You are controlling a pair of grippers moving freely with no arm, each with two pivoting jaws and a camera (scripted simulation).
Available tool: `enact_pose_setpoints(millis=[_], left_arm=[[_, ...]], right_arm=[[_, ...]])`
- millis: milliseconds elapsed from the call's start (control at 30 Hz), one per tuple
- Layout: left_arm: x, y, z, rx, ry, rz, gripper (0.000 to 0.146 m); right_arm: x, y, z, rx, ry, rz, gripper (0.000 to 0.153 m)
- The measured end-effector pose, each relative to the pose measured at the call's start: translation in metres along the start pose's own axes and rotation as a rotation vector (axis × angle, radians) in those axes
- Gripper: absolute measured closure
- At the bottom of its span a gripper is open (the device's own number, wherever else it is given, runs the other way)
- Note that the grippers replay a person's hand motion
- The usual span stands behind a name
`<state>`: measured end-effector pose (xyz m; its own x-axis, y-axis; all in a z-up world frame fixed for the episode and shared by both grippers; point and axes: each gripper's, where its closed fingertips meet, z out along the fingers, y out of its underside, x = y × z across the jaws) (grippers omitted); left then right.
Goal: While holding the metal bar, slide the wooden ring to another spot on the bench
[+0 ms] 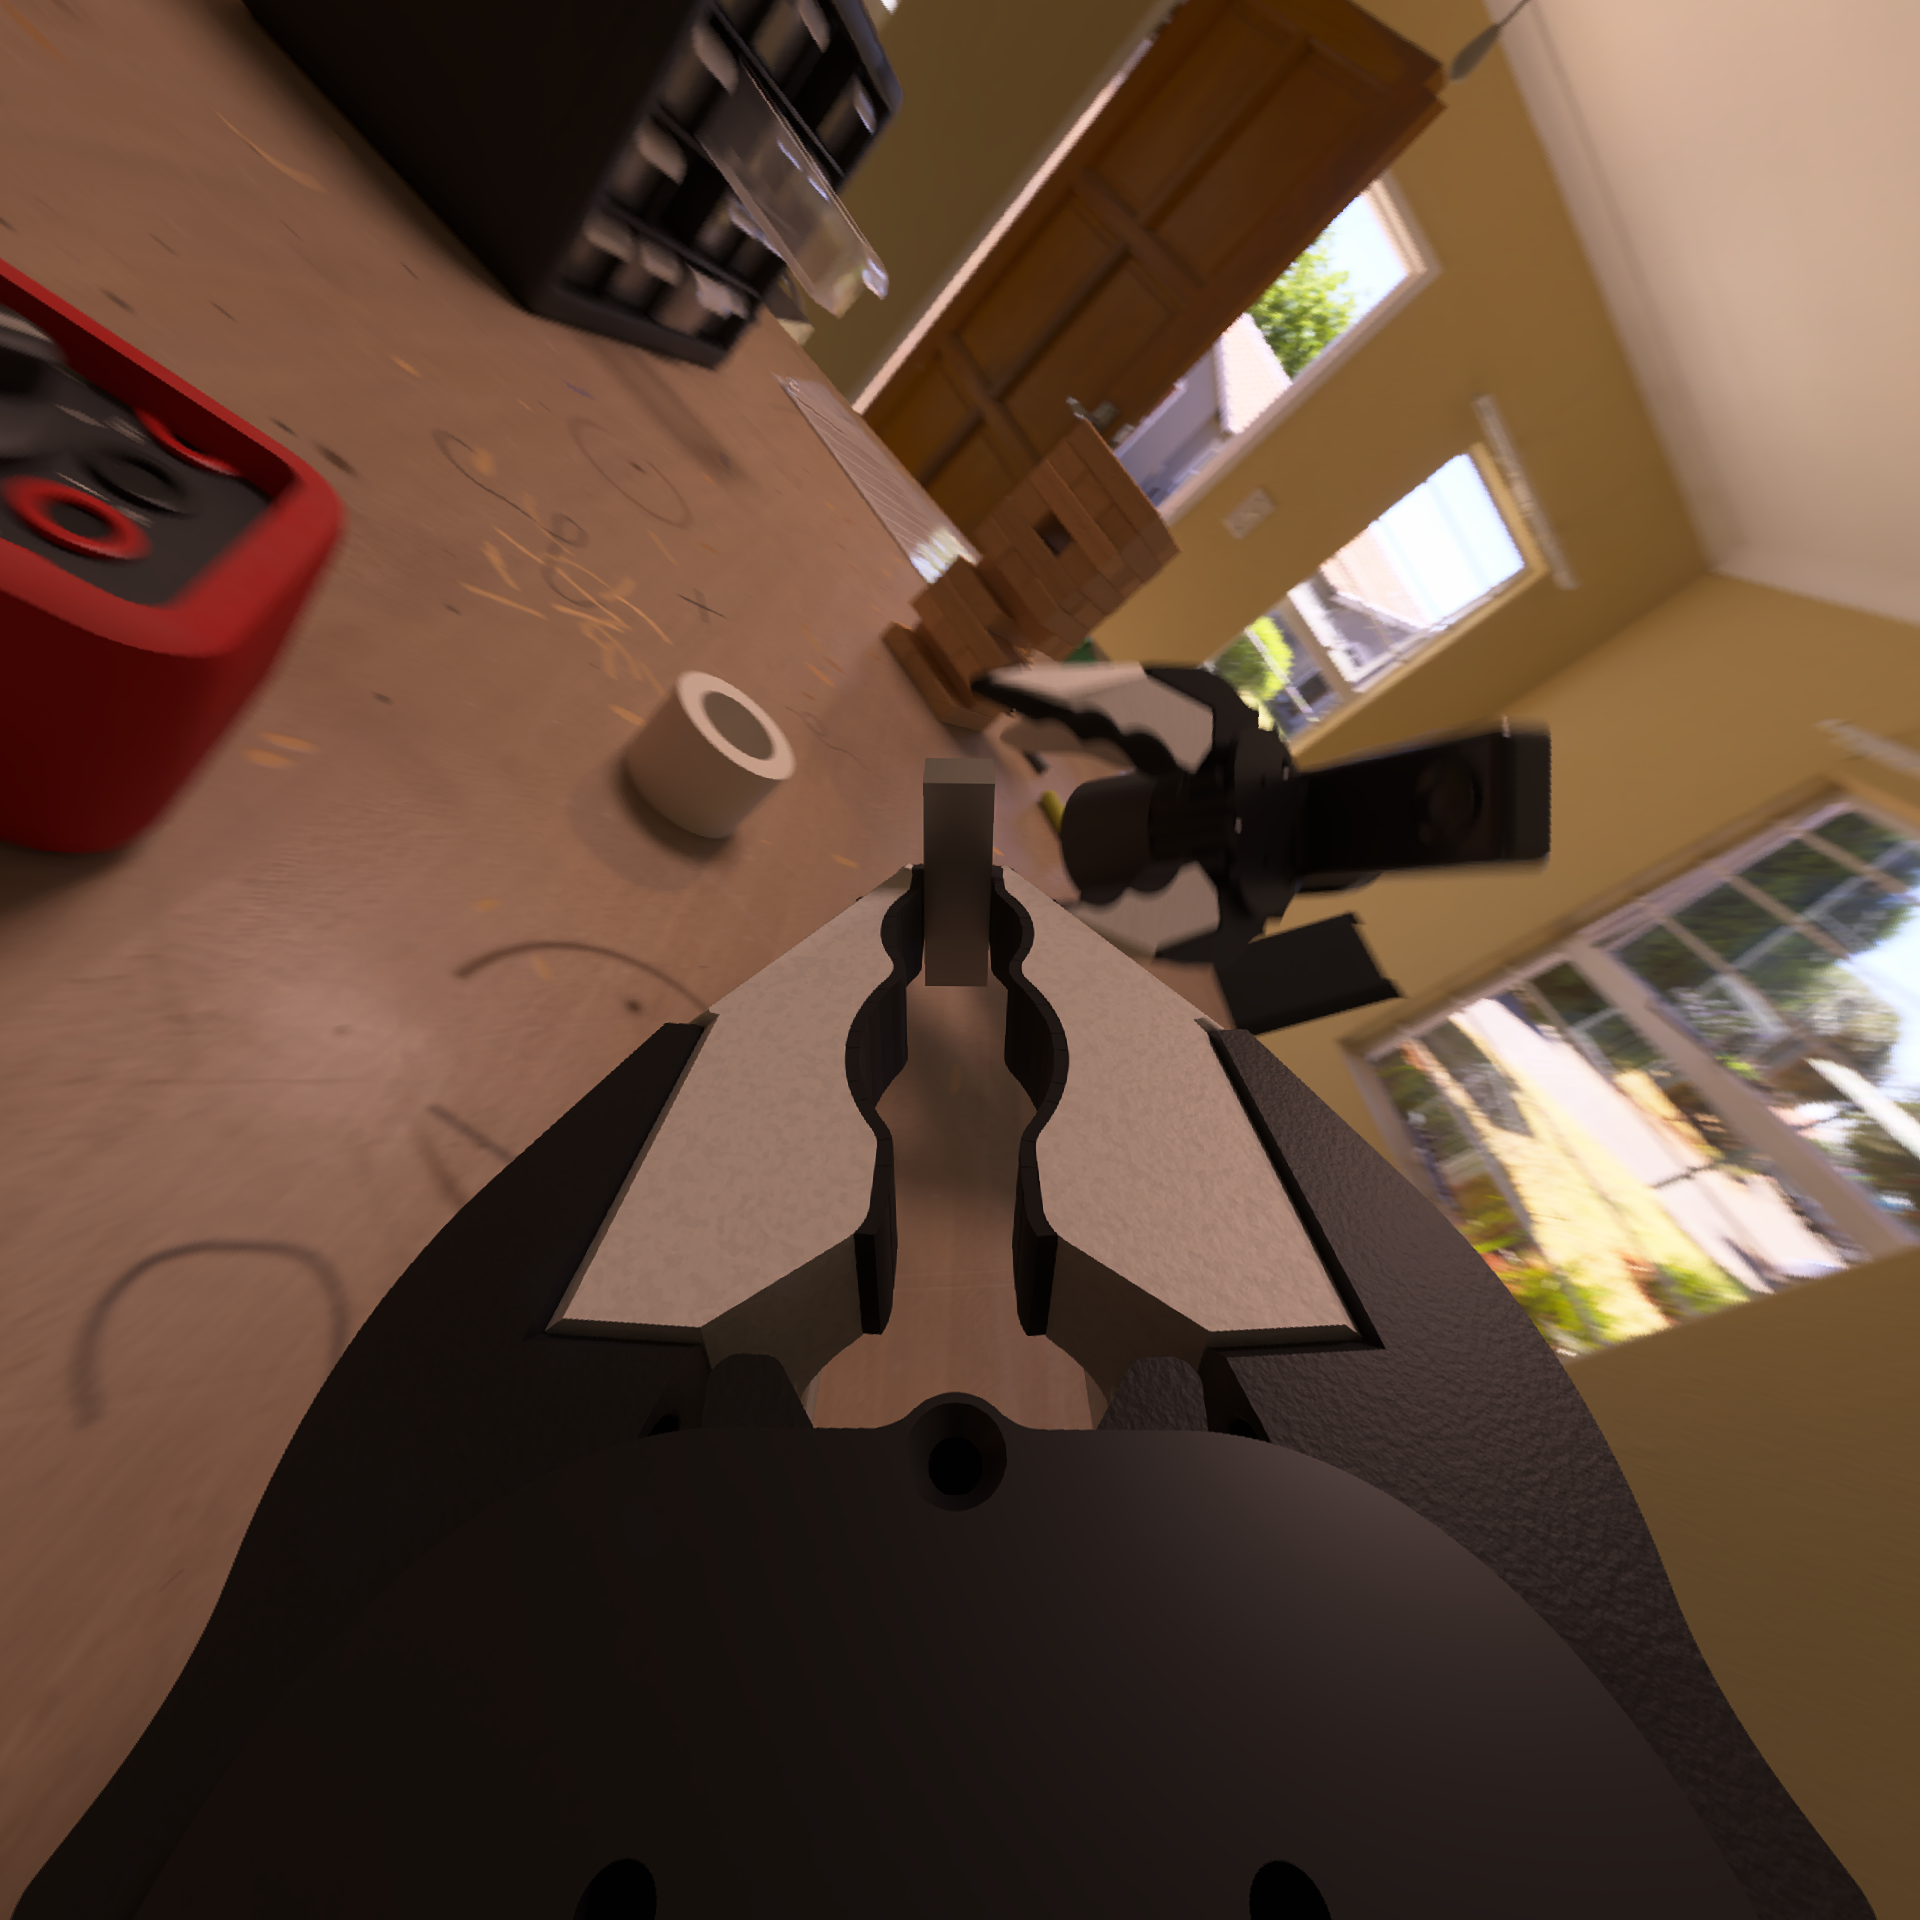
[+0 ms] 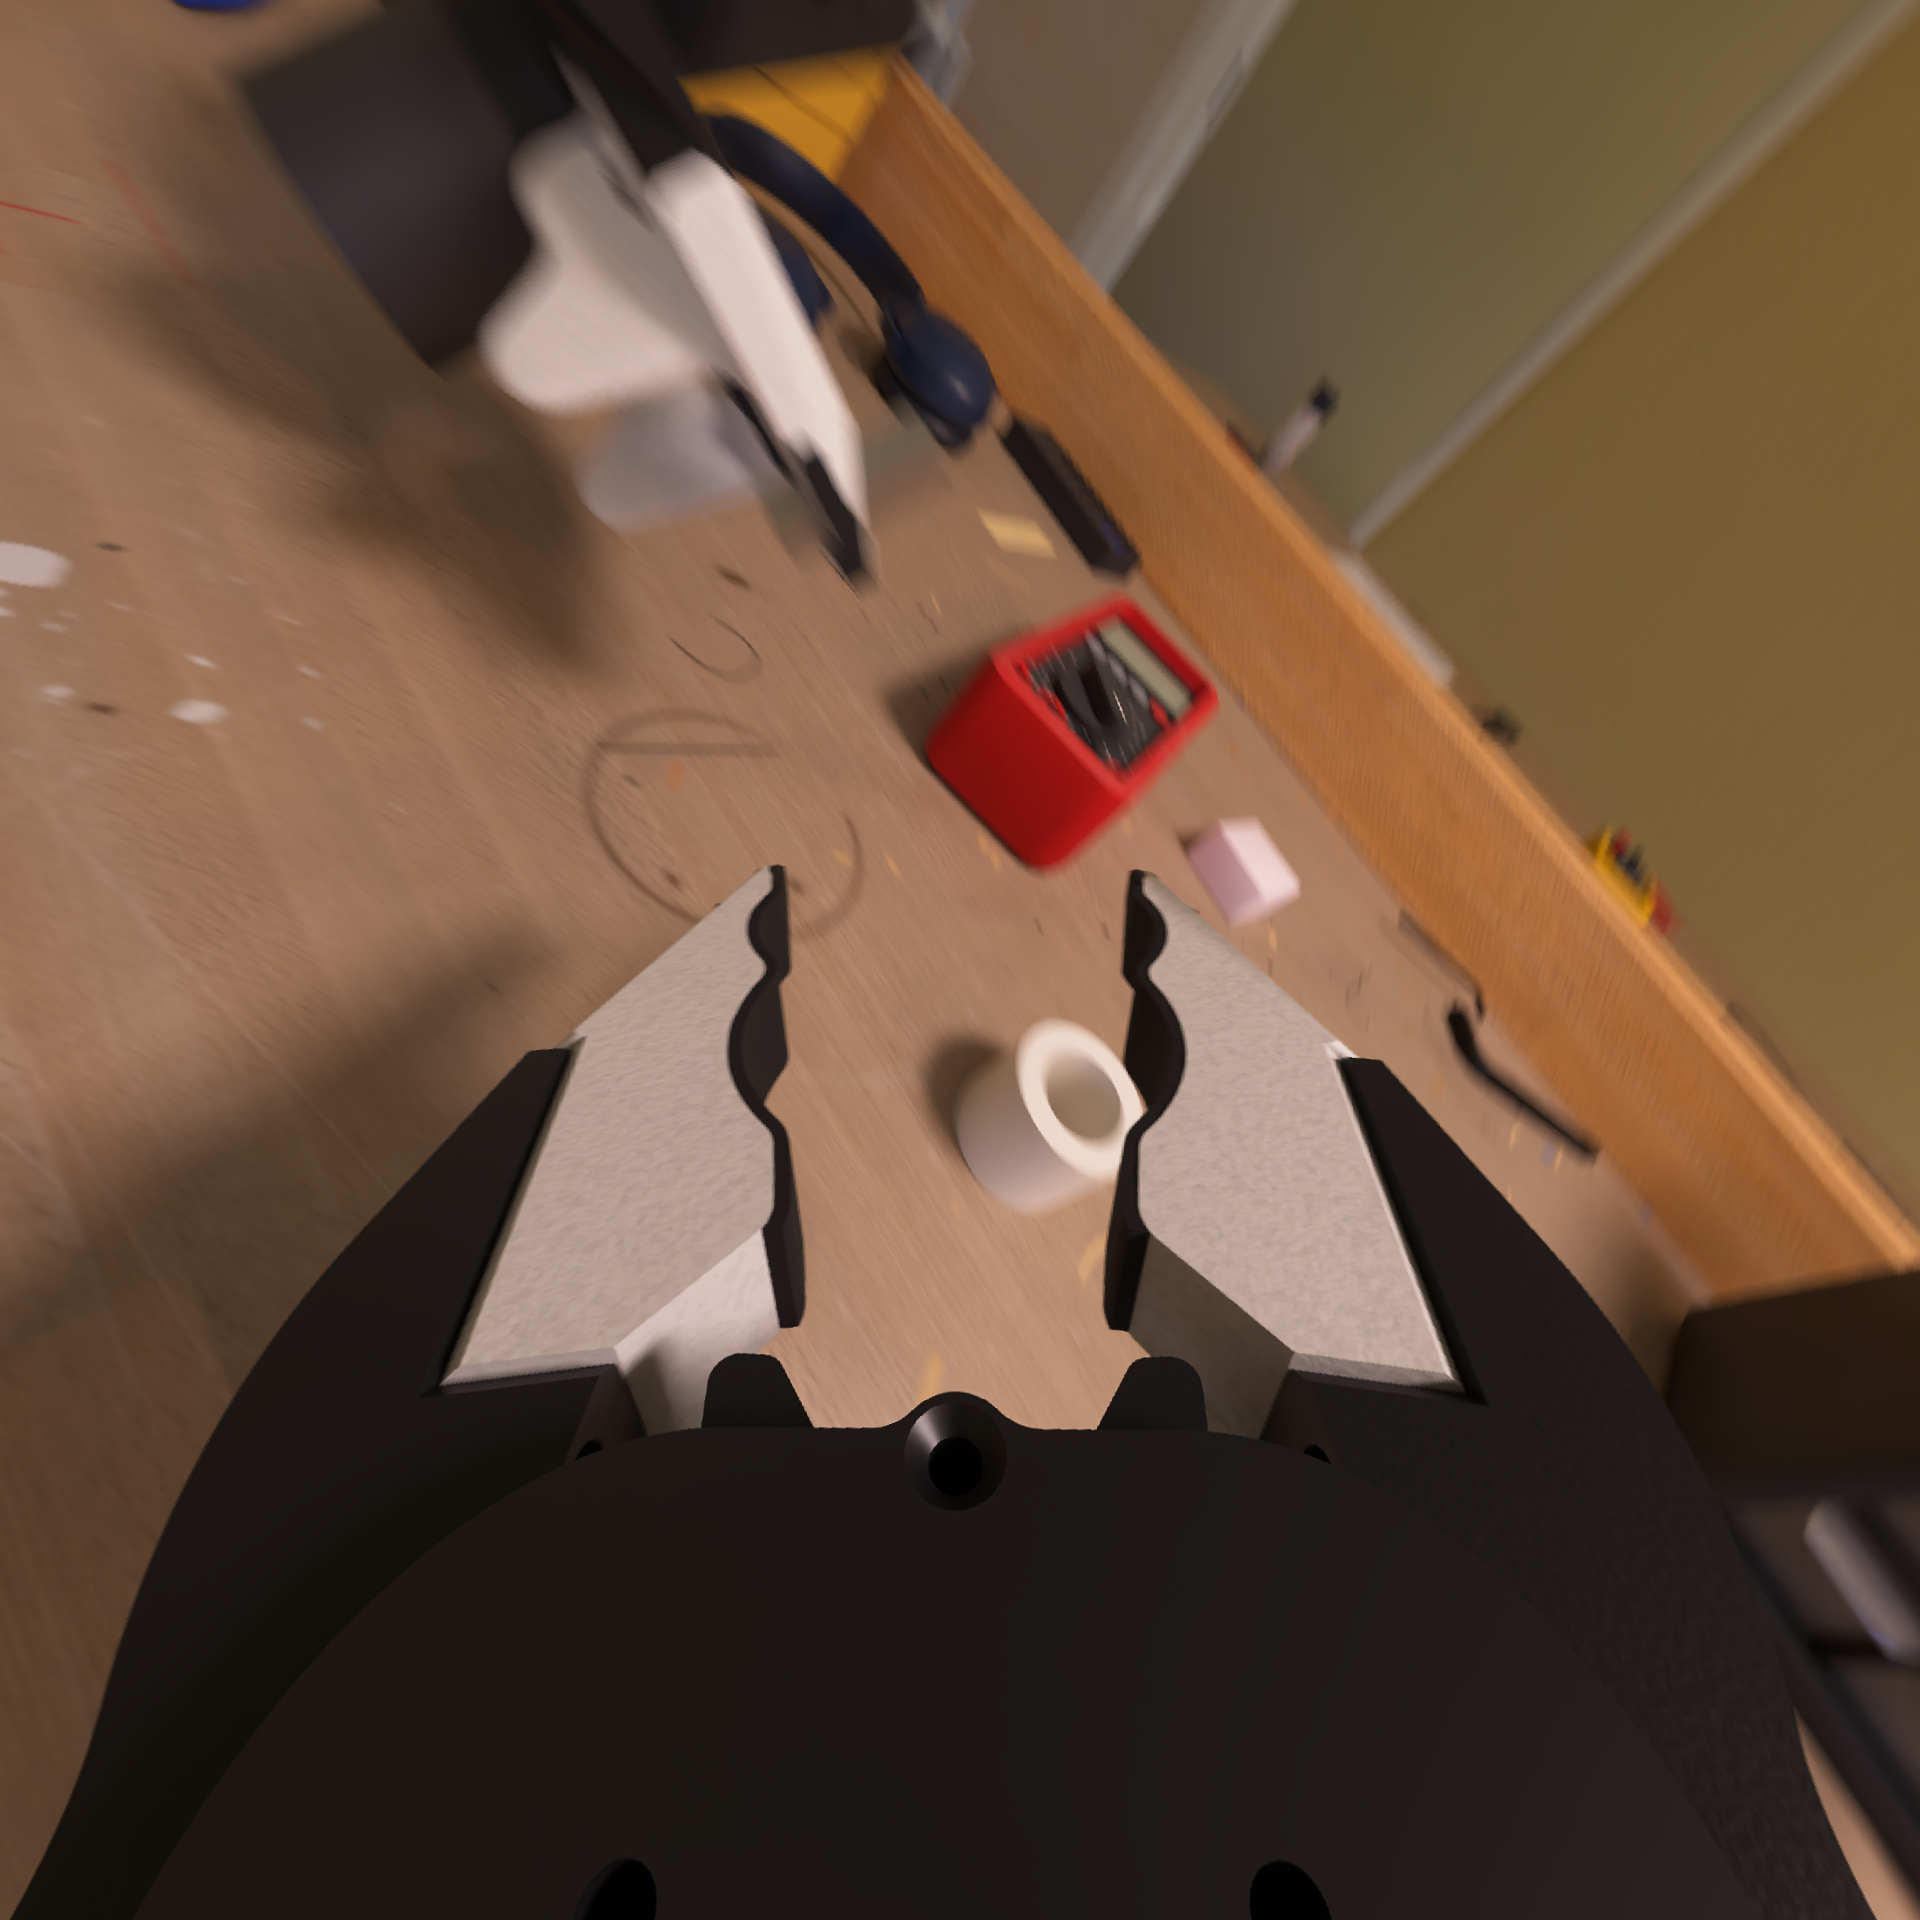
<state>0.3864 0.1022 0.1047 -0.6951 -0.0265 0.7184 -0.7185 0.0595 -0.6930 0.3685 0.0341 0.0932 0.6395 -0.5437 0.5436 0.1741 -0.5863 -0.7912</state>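
Note:
My left gripper (image 1: pixel 957 875) is shut on a grey metal bar (image 1: pixel 958 862), which sticks out past the fingertips above the bench. The pale wooden ring (image 1: pixel 712 766) stands on the bench to the left of the bar, apart from it. In the right wrist view the ring (image 2: pixel 1044 1114) lies on the bench between my open fingers, close to the right finger. My right gripper (image 2: pixel 956 881) is open and empty; it also shows in the left wrist view (image 1: pixel 1013 717), hovering right of the ring. The left gripper shows blurred in the right wrist view (image 2: pixel 686 343).
A red tray (image 1: pixel 156 582) with black and red parts sits left of the ring, also in the right wrist view (image 2: pixel 1070 727). A black drawer organiser (image 1: pixel 623 156) stands at the back. A pink block (image 2: pixel 1242 868), a wooden block stack (image 1: pixel 1049 561) and the bench's raised wooden edge (image 2: pixel 1351 644) are nearby.

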Motion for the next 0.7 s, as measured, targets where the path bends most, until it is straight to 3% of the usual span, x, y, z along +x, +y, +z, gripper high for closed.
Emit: enact_pose_setpoints(millis=[133, 233, 333, 500, 667, 700], left_arm=[[-0.004, -0.007, -0.026, 0.037, -0.106, 0.113, 0.135], [-0.008, -0.011, -0.034, 0.053, -0.151, 0.149, 0.135], [-0.011, -0.011, -0.035, 0.065, -0.165, 0.149, 0.135], [-0.011, -0.011, -0.037, 0.081, -0.162, 0.138, 0.135], [-0.010, -0.009, -0.034, 0.069, -0.163, 0.140, 0.135], [-0.011, -0.008, -0.034, 0.064, -0.172, 0.144, 0.135]], right_arm=[[0.047, 0.070, -0.006, -0.232, -0.055, 0.161, 0.063], [0.049, 0.110, 0.006, -0.340, -0.211, 0.329, 0.043], [0.038, 0.125, 0.022, -0.375, -0.325, 0.392, 0.037], [0.031, 0.111, 0.038, -0.346, -0.380, 0.381, 0.052], [0.019, 0.105, 0.040, -0.369, -0.370, 0.348, 0.101], [0.018, 0.105, 0.039, -0.385, -0.347, 0.363, 0.103]])
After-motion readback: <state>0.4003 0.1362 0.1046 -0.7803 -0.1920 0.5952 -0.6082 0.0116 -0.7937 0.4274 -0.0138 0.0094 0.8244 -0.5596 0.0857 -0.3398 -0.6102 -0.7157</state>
